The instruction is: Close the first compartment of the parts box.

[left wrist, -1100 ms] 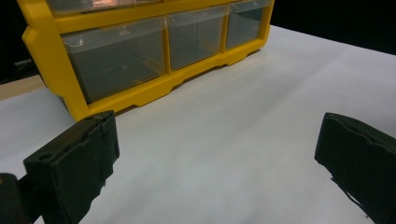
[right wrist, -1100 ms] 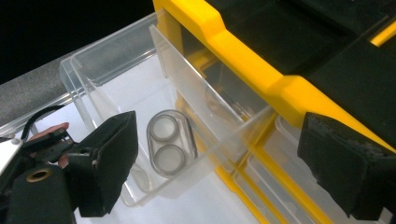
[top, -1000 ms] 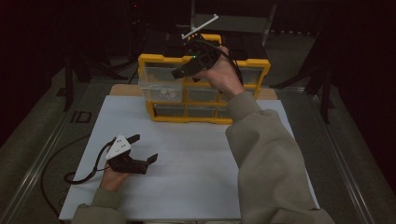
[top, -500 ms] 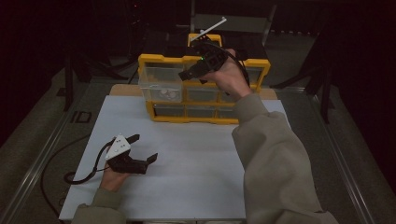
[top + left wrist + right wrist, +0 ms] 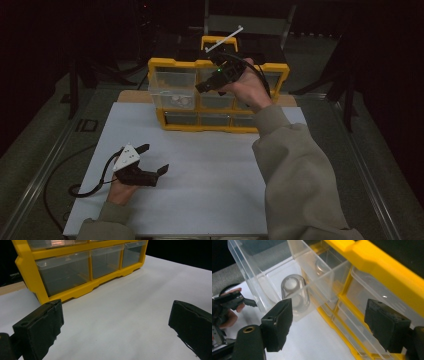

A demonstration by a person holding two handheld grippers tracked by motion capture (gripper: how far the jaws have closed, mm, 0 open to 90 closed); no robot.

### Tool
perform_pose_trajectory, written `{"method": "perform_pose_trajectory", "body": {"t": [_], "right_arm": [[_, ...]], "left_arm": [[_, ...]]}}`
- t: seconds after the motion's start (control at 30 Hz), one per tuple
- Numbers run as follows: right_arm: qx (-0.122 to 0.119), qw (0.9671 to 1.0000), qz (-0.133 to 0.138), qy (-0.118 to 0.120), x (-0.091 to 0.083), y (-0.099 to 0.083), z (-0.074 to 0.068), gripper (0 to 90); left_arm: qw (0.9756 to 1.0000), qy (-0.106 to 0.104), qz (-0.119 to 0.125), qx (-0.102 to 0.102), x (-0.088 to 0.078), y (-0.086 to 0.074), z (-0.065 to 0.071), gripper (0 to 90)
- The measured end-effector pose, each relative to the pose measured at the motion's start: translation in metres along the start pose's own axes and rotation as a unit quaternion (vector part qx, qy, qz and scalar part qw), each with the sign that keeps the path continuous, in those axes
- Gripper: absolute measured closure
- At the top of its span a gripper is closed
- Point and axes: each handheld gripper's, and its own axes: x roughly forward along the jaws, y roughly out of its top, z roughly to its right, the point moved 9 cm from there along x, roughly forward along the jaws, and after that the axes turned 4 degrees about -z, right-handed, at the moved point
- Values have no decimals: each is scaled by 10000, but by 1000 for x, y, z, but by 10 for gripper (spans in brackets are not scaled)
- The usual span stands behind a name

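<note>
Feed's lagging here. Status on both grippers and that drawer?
Right gripper open, closing, nothing clamped. Clear drawer pulled out of yellow organizer. Left gripper open, resting on table. Nothing blocking.

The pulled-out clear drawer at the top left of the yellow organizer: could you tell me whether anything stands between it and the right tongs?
Nothing visible does. The right tongs hang open beside the clear drawer, with only air between.

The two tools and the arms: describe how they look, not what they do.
Each tool is black with two blocky, flat-faced jaws. The left tool carries a grey three-cornered plate on top and trails a black cable. The right tool shows a small green light and a looping black cable. Both arms wear loose beige sleeves.
</note>
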Motion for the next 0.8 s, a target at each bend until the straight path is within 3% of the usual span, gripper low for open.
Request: {"method": "perform_pose_trajectory", "body": {"t": [0.13,0.4,0.8], "right_arm": [[-67,10000,-62,12,2,-5,-1,269],[-260,9994,-216,-12,7,-18,-5,435],[-355,9991,-125,175,11,-24,-16,583]], "left_arm": [[10000,4,-5,3,0,0,0,7],[10000,-5,-15,1,1,0,1,7],[10000,6,13,-1,0,0,0,7]]}}
